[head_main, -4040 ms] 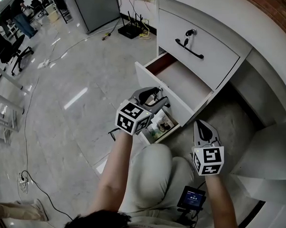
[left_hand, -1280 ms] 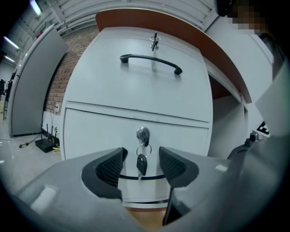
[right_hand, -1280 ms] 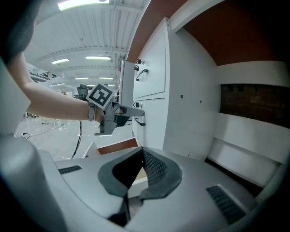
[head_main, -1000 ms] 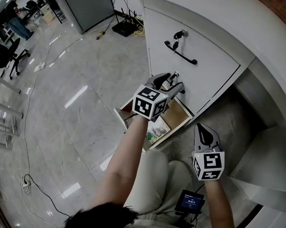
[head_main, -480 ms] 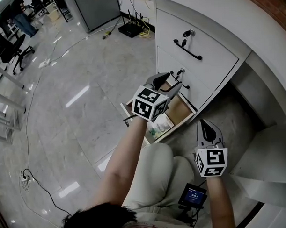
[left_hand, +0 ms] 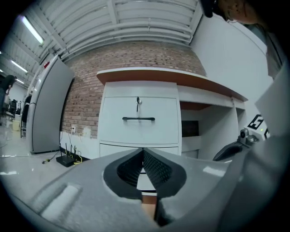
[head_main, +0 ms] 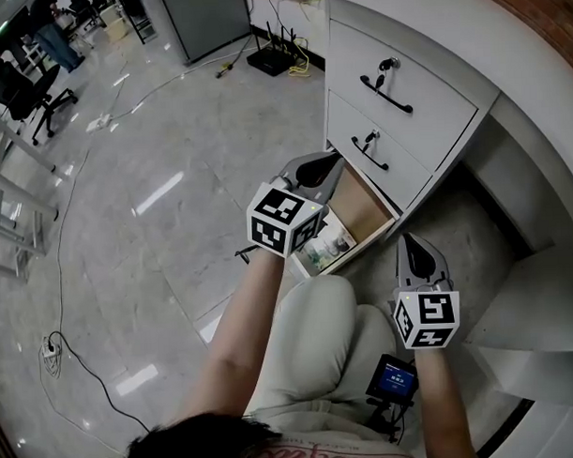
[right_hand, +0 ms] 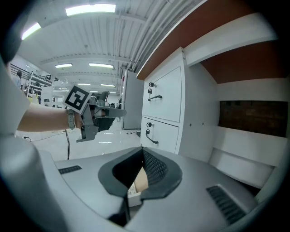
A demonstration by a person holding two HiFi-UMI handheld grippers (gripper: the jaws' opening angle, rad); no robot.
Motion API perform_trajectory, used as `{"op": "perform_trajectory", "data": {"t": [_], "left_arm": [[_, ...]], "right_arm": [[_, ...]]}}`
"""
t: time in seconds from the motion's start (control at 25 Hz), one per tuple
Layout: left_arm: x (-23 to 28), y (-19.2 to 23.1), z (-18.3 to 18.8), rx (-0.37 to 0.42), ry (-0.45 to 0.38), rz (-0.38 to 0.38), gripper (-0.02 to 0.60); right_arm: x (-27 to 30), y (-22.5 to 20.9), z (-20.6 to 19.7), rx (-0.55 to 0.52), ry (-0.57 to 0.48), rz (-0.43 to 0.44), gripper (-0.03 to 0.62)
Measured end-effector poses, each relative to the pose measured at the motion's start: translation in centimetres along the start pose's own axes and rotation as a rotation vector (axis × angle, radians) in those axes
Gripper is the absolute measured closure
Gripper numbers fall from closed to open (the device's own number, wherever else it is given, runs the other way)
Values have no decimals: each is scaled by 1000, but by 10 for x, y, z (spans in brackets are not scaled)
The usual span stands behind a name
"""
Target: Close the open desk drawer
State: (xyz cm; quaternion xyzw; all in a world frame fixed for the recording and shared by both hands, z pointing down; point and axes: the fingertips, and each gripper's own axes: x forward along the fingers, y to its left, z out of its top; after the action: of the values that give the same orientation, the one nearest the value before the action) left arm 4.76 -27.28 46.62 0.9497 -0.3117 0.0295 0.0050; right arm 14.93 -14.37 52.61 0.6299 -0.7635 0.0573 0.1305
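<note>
The white desk pedestal has three drawers. The top drawer and the middle drawer sit flush. The bottom drawer stands pulled out, with a brown floor and packets at its front end. My left gripper hovers level above that open drawer, just short of the middle drawer's front; its jaws are closing and nothing is between them. My right gripper hangs to the right of the open drawer, shut and empty. The left gripper also shows in the right gripper view.
My knee is right in front of the open drawer. A small screen device rests on my lap. A router with cables lies on the floor beside the pedestal. A grey cabinet and an office chair stand farther off.
The middle drawer slid in flush under the left gripper. That gripper then drew back from the drawer front, and its open jaws came together. The right gripper rose slightly.
</note>
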Motion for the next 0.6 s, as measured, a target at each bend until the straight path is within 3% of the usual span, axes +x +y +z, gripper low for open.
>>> {"op": "perform_trajectory", "data": {"t": [0.6], "left_arm": [[-86, -22, 37, 17, -163, 5, 575]], "right_arm": [[0, 23, 22, -7, -47, 24, 583]]}}
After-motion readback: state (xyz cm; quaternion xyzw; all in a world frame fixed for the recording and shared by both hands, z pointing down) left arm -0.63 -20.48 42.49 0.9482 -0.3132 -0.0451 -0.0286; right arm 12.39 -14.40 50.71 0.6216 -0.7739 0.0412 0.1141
